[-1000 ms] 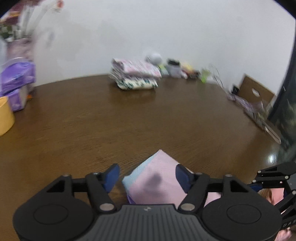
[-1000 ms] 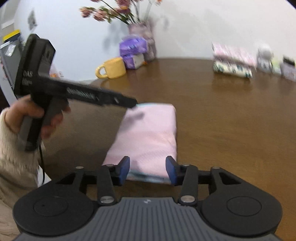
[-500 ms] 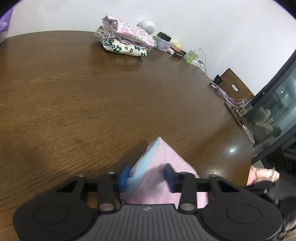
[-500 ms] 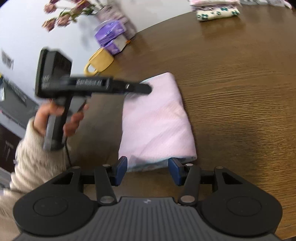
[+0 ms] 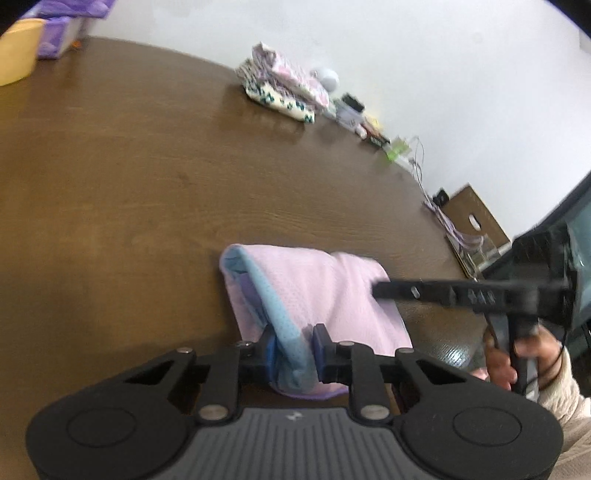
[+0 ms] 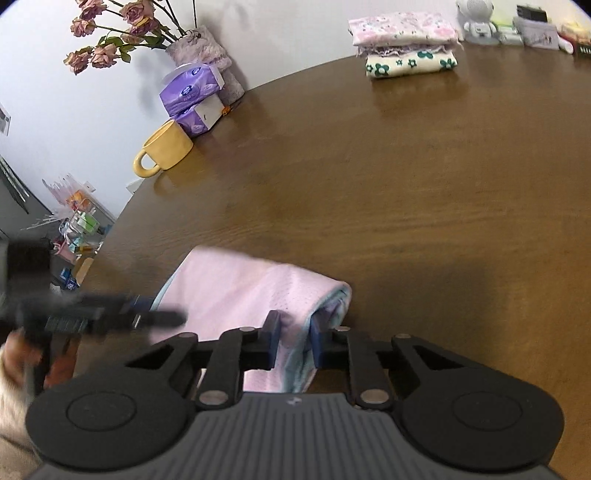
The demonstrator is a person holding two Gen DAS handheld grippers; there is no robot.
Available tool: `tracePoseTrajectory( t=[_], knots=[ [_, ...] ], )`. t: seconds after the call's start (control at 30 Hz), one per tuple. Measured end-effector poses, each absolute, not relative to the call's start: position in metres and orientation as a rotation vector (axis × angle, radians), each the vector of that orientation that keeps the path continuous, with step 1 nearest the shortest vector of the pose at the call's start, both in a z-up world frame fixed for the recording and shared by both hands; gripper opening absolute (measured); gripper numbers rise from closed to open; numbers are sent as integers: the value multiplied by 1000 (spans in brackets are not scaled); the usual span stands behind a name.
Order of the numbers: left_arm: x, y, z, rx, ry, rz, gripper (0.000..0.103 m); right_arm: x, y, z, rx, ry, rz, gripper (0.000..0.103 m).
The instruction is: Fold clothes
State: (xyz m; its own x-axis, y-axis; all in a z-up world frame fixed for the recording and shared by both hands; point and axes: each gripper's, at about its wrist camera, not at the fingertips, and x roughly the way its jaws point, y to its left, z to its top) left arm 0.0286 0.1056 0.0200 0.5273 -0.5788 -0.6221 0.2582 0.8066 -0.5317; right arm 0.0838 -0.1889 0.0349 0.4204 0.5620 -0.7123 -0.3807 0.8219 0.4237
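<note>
A folded pink garment (image 5: 325, 291) with a light blue edge lies on the brown table (image 5: 129, 192) near its front edge. My left gripper (image 5: 293, 345) is closing on the garment's near left corner, and its blue pads press the blue hem. In the right wrist view the same pink garment (image 6: 240, 284) lies ahead, and my right gripper (image 6: 293, 339) is closing on its near right corner, with cloth pinched between the pads. Each gripper also shows in the other's view: the right gripper (image 5: 384, 290) from the right, the left gripper (image 6: 173, 317) from the left, blurred.
A stack of folded patterned clothes (image 6: 404, 46) sits at the table's far side beside small items (image 6: 517, 26). A yellow mug (image 6: 166, 147), purple tissue packs (image 6: 194, 96) and a vase of dried roses (image 6: 201, 51) stand at the far left. A cardboard box (image 5: 476, 218) is off to the right.
Both grippers have come down to the garment's near corners and closed on them. The jaws were apart around the cloth before; now the pads pinch it. Both views have rolled.
</note>
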Motion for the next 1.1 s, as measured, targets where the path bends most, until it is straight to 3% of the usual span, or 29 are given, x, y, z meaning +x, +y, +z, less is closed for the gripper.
tracePoseTrajectory(
  t=[0.27, 0.5, 0.67, 0.77, 0.97, 1.03, 1.1],
  knots=[
    [-5, 99, 9, -506, 771, -410, 19, 95, -186, 33, 183, 952, 620, 16],
    [-6, 97, 43, -353, 634, -317, 38, 70, -198, 45, 147, 826, 613, 18],
    [9, 76, 54, -238, 641, -365, 36, 55, -172, 52, 27, 725, 689, 18],
    [18, 66, 45, -169, 685, -340, 26, 54, -156, 46, -43, 732, 714, 18],
    [20, 64, 31, -182, 718, -332, 26, 53, -151, 35, -75, 754, 713, 17],
    [17, 67, 34, -206, 699, -326, 32, 50, -154, 37, -52, 744, 717, 21],
    [10, 72, 39, -237, 672, -314, 50, 47, -157, 40, -28, 734, 722, 42]
  ],
)
